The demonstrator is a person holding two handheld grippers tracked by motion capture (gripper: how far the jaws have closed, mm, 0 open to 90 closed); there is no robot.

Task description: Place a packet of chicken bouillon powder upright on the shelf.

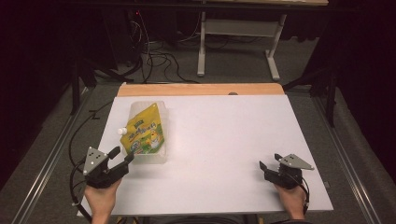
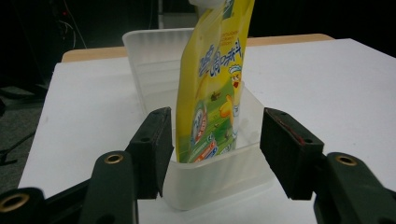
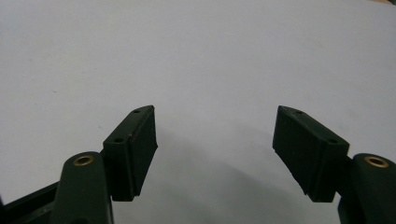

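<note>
Black left gripper (image 2: pixel 215 154) gapes around the tub's (image 2: pixel 210 179) end.

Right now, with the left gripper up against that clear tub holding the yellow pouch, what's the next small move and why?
Probably close the left gripper on the near end of the clear tub. Its jaws stand open on either side of that end wall, and the yellow pouch stands inside. The right gripper is open over bare table, far off.
</note>
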